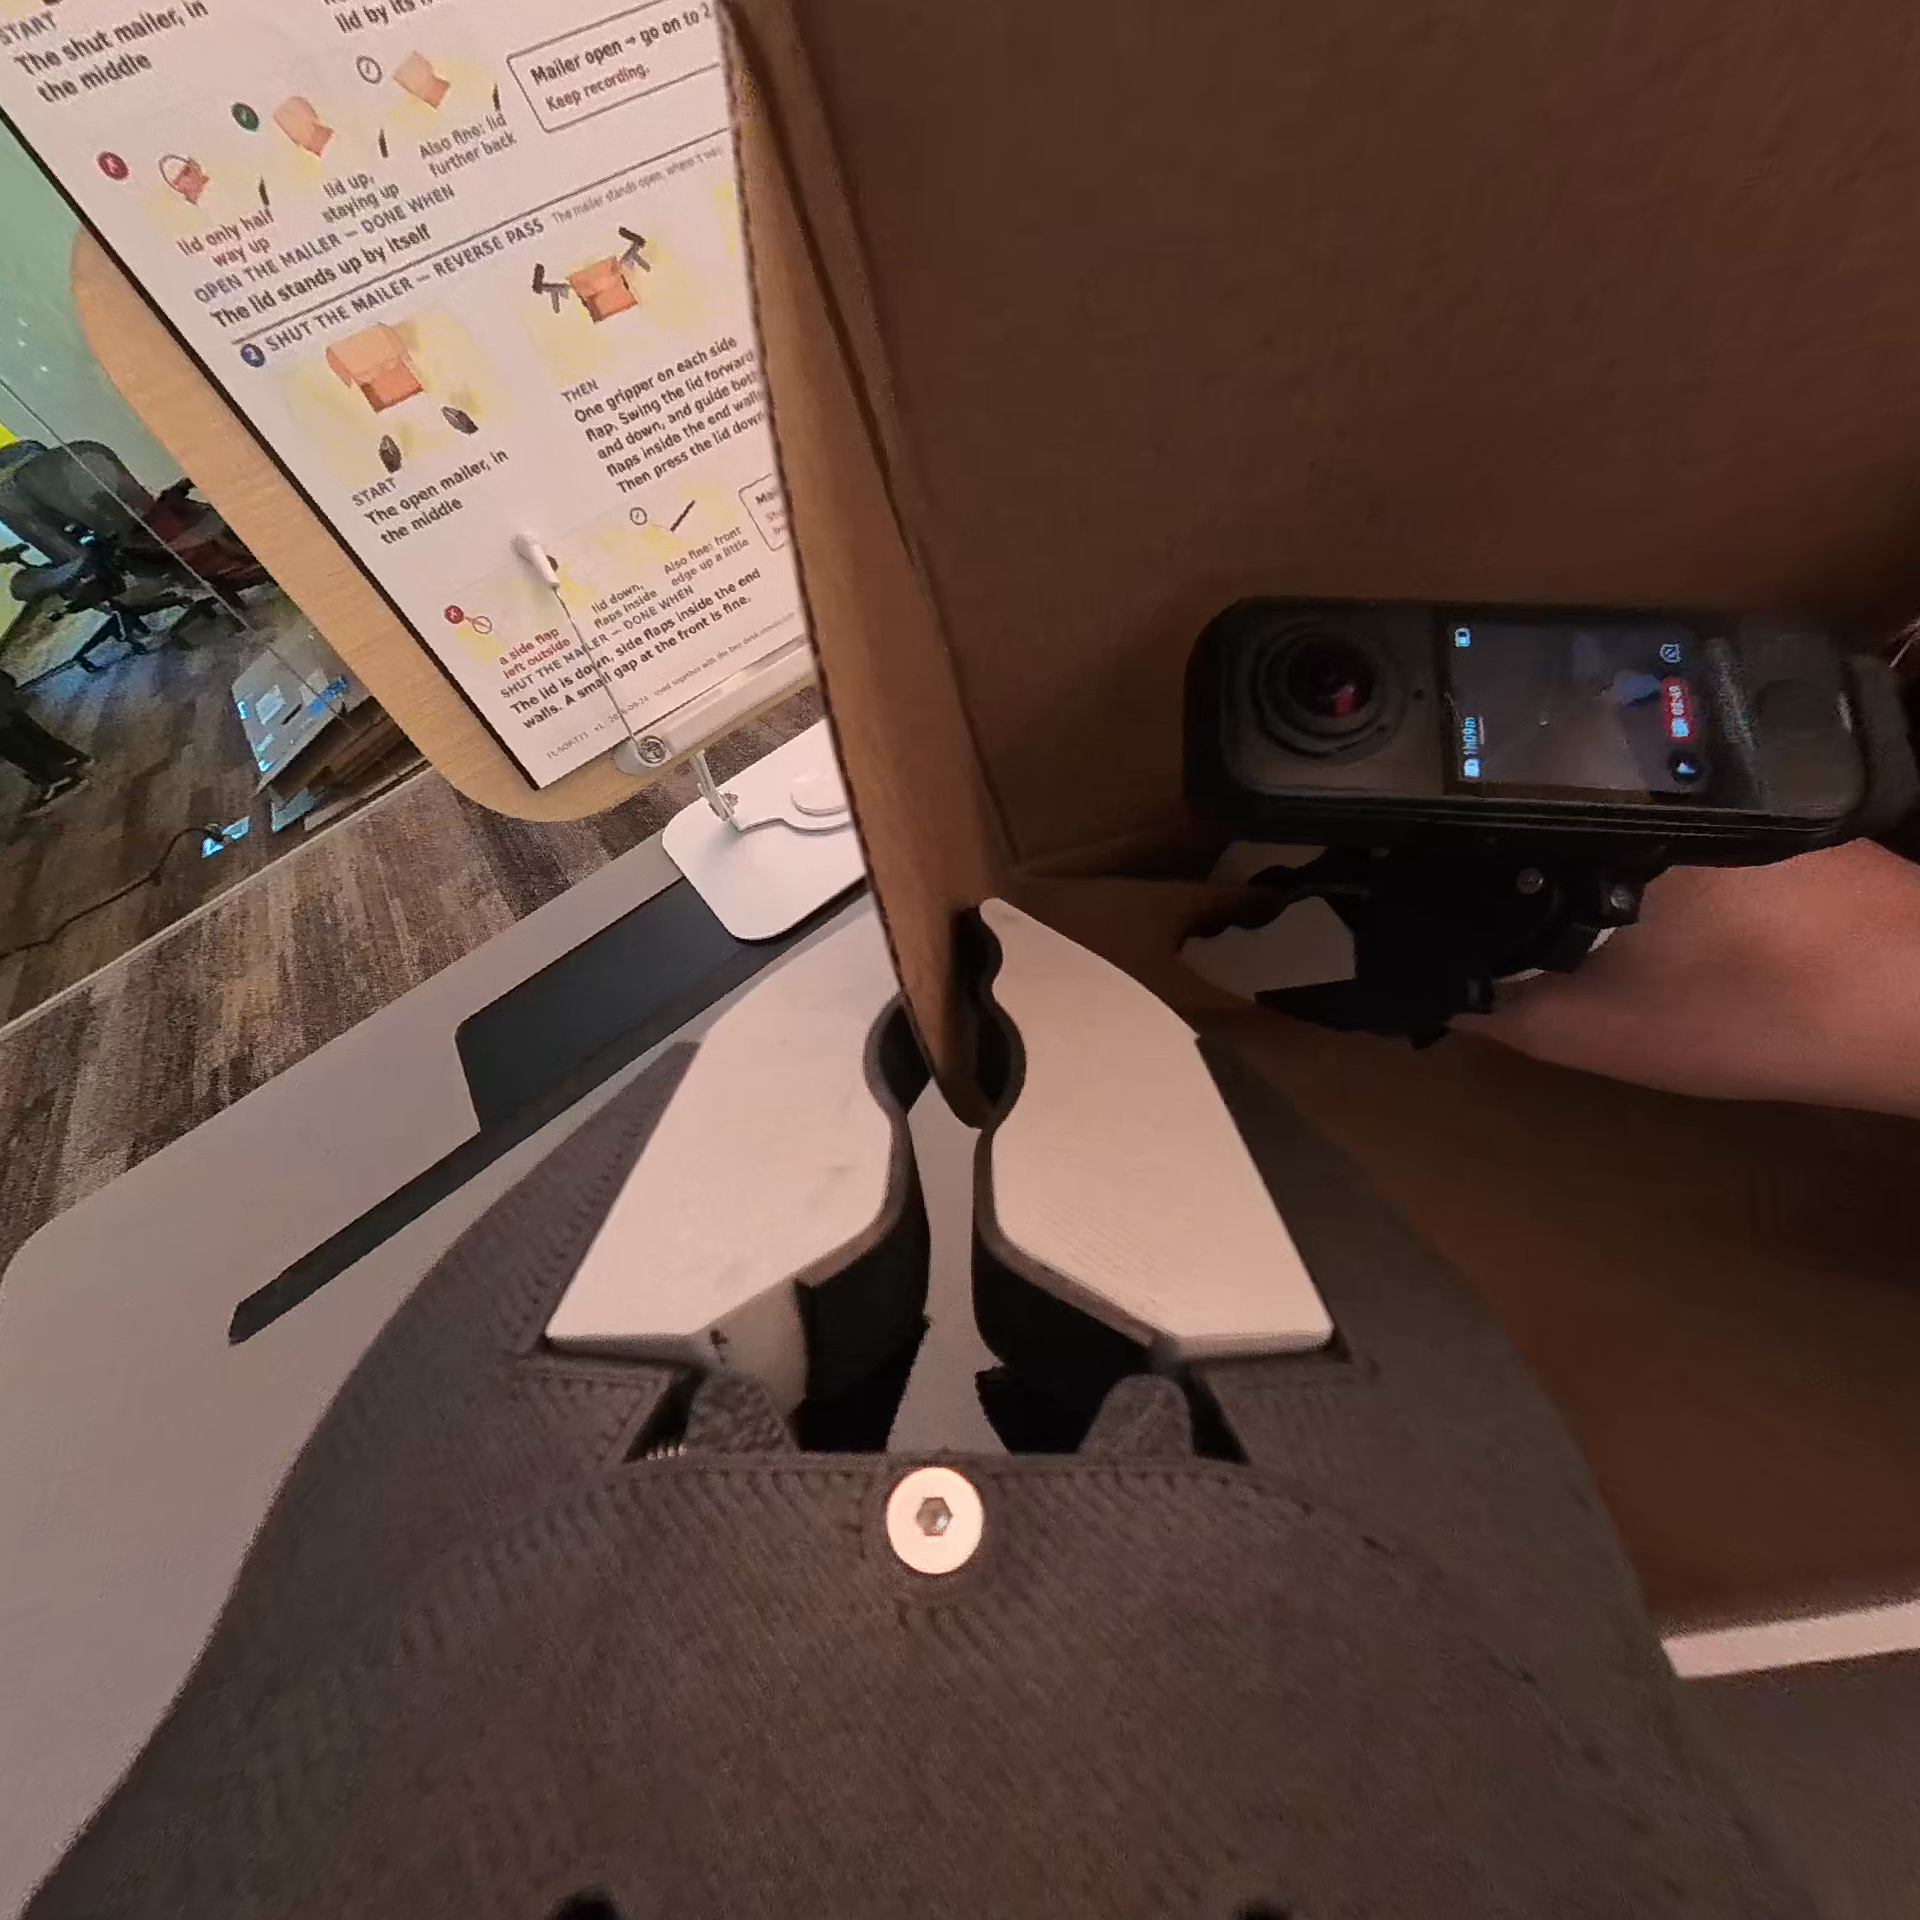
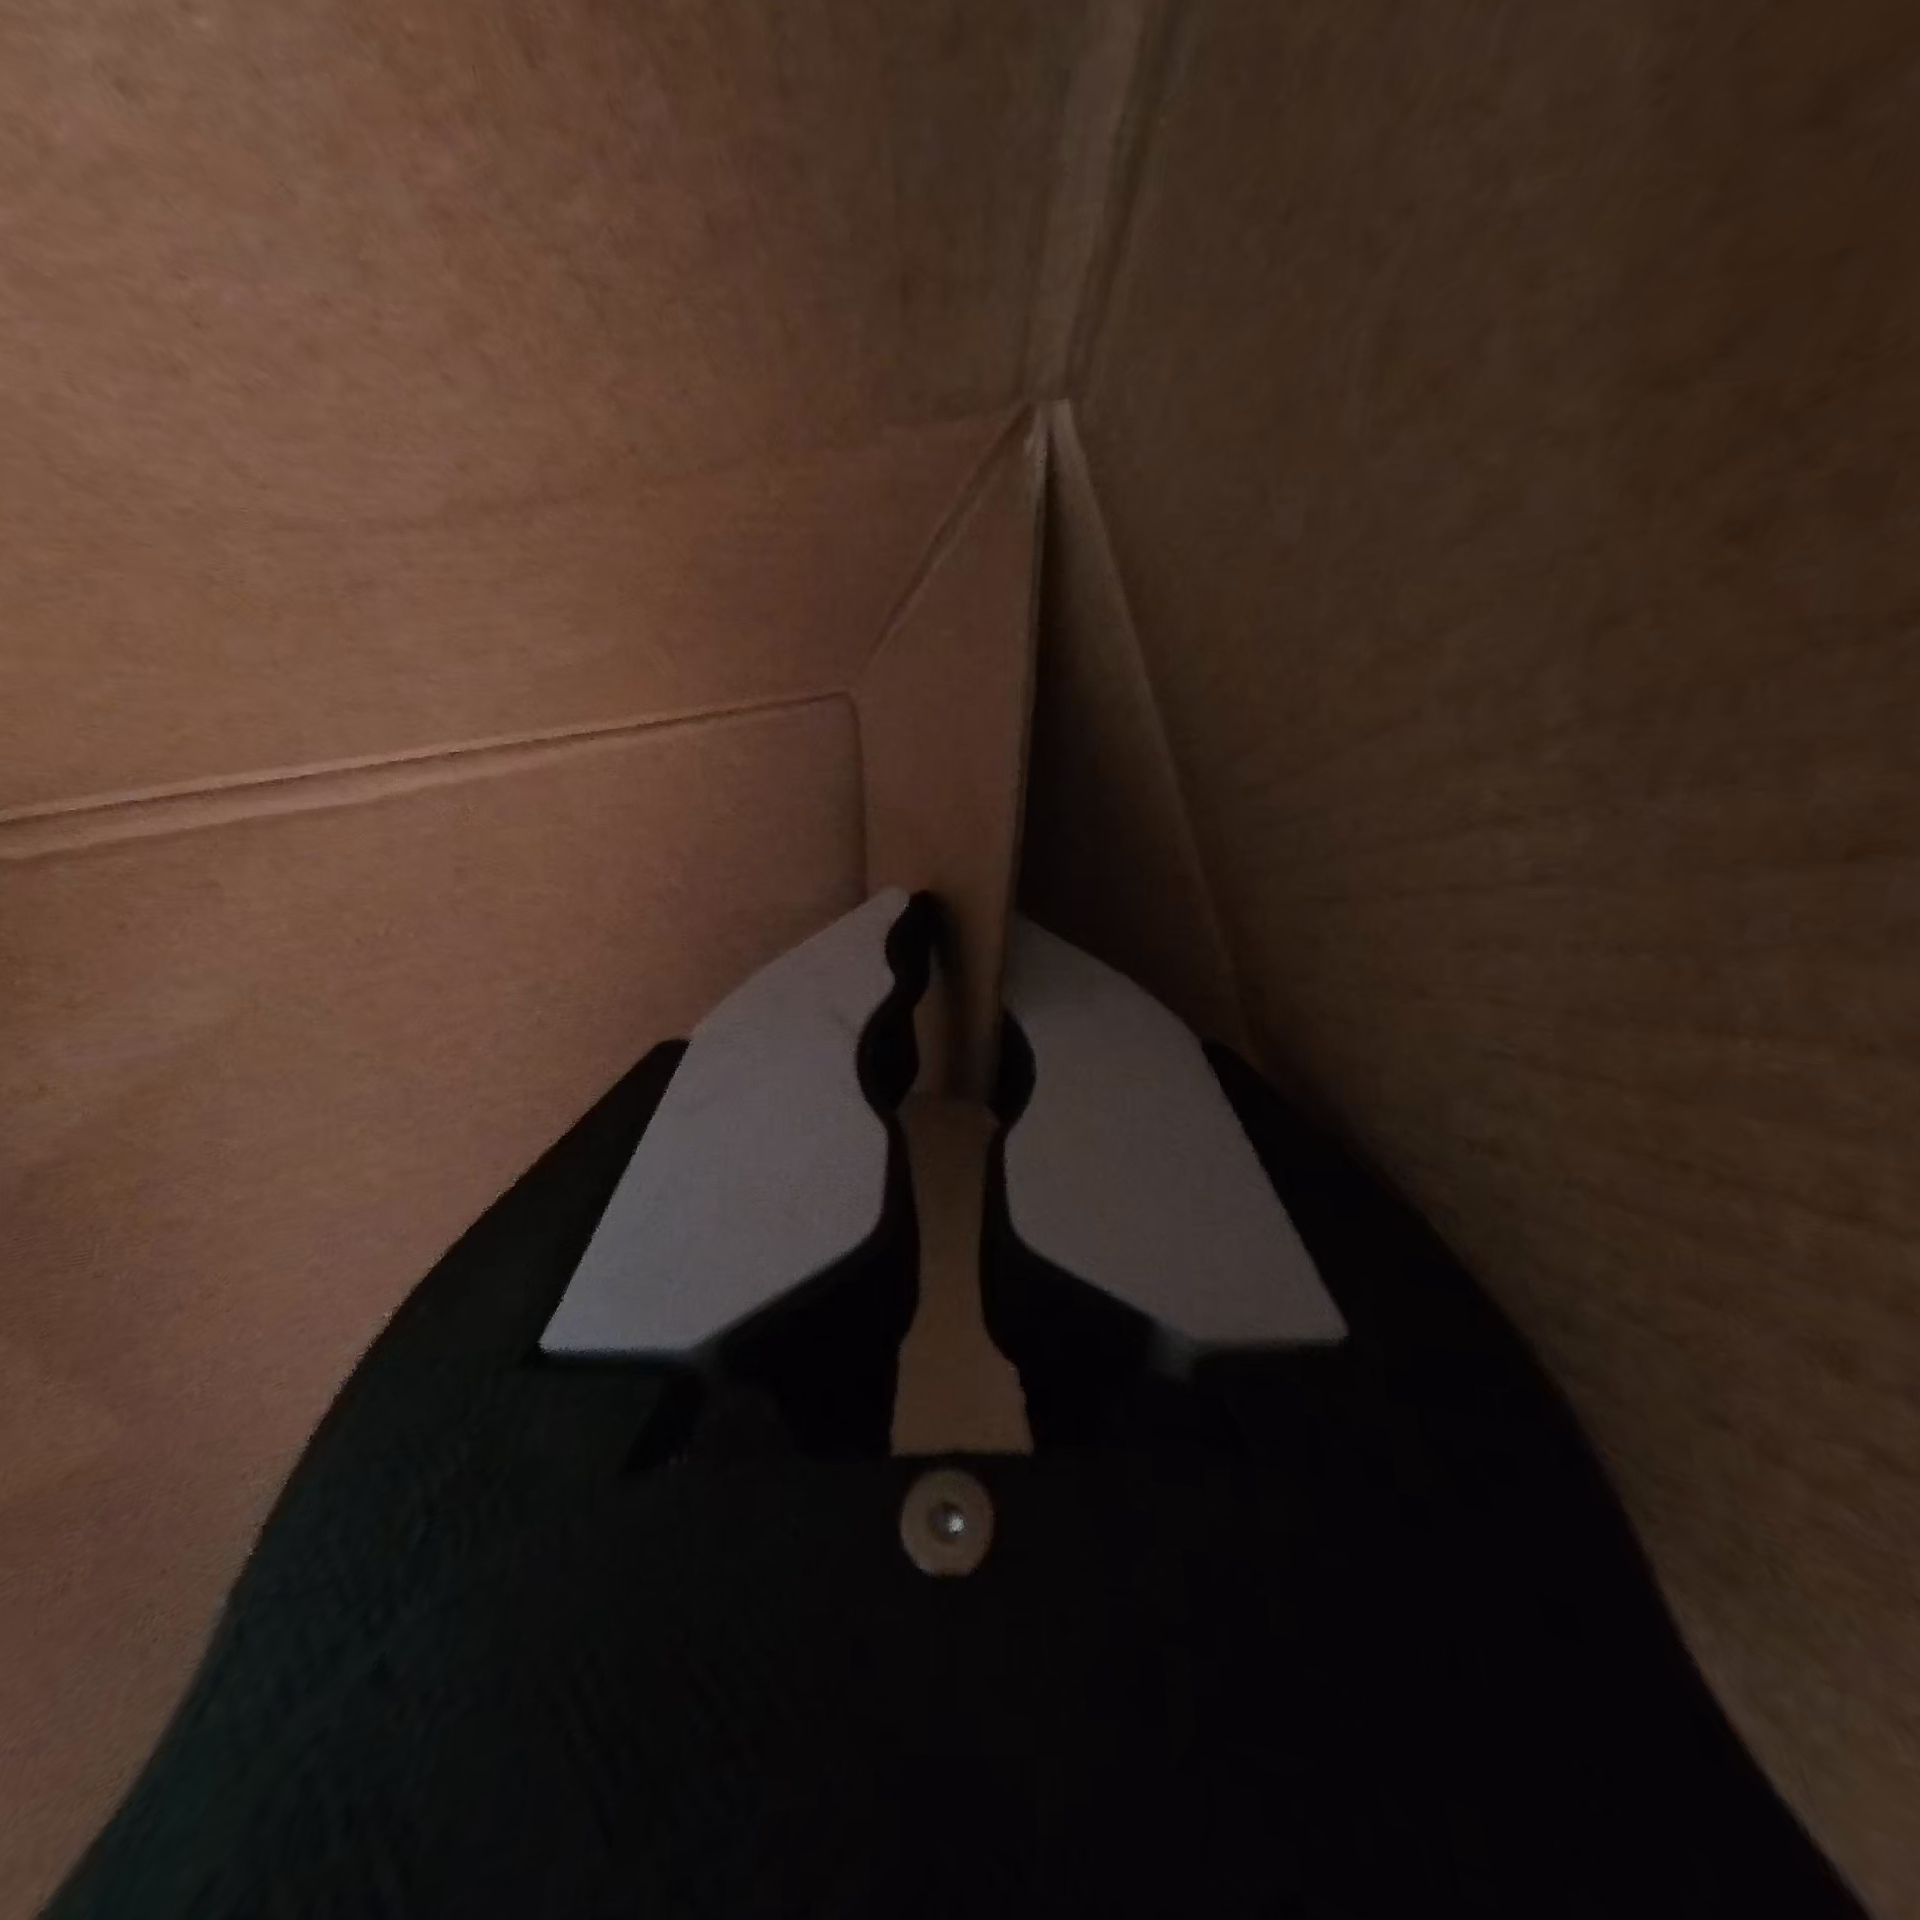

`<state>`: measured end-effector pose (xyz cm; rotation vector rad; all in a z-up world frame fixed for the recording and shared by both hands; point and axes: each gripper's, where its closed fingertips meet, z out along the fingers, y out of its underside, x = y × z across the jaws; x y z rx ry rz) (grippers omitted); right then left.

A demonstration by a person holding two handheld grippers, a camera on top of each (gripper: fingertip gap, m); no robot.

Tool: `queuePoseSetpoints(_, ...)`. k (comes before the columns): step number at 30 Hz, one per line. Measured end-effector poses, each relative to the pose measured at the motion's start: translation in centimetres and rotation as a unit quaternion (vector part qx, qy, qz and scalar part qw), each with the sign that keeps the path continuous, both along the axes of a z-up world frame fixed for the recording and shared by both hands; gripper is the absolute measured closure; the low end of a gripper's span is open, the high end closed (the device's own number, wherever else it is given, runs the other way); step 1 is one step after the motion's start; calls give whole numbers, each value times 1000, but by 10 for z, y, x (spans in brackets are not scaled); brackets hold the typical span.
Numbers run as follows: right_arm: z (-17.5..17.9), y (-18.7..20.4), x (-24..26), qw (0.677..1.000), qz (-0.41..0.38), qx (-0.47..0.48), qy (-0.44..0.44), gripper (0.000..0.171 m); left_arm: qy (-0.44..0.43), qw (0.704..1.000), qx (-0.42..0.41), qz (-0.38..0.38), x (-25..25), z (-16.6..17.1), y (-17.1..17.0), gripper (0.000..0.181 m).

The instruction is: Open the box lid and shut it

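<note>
- Here, the box (image 1: 1351,416) is seen to be plain brown corrugated cardboard, unprinted on the surfaces shown, with creased fold lines at its corners.
- At the far left of the left wrist view, a printed instruction sheet (image 1: 436,343) is held on a stand (image 1: 758,862) on the pale tabletop (image 1: 208,1351), just beside the box.
- The left tool (image 1: 961,1023) is closed on the thin lower edge of a side flap (image 1: 821,520), which is pinched between the white fingers (image 1: 769,1153); the flap stands nearly upright, its long axis running up and away from the tool.
- Farther right, the right tool (image 1: 1278,945), with a black camera (image 1: 1517,707) mounted on it, is held by a hand (image 1: 1714,987) inside the box.
- In the right wrist view, that tool (image 2: 961,1023) is closed on an upright cardboard flap edge (image 2: 987,831) in an inner corner; nothing else is seen inside, and the interior is dim.
</note>
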<state>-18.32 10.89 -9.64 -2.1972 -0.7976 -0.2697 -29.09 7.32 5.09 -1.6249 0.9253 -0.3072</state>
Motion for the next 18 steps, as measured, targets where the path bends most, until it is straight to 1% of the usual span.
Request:
queuePoseSetpoints(6,-4,2,8,999,-9,5,-31,153,39,999,-38,2,-2,-16,-1,178)
queuePoseSetpoints(9,-6,1,17,996,-4,5,-86,146,71,996,-53,5,-1,-27,-3,177)
queuePoseSetpoints(13,4,-3,15,990,22,20,-135,141,74,995,-60,-4,3,-31,-7,178)
queuePoseSetpoints(15,11,-11,15,983,31,20,-179,139,77,995,-63,-5,5,-32,-9,178)
queuePoseSetpoints(18,31,-28,20,960,32,45,-274,138,84,995,-54,-1,6,-33,-9,176)
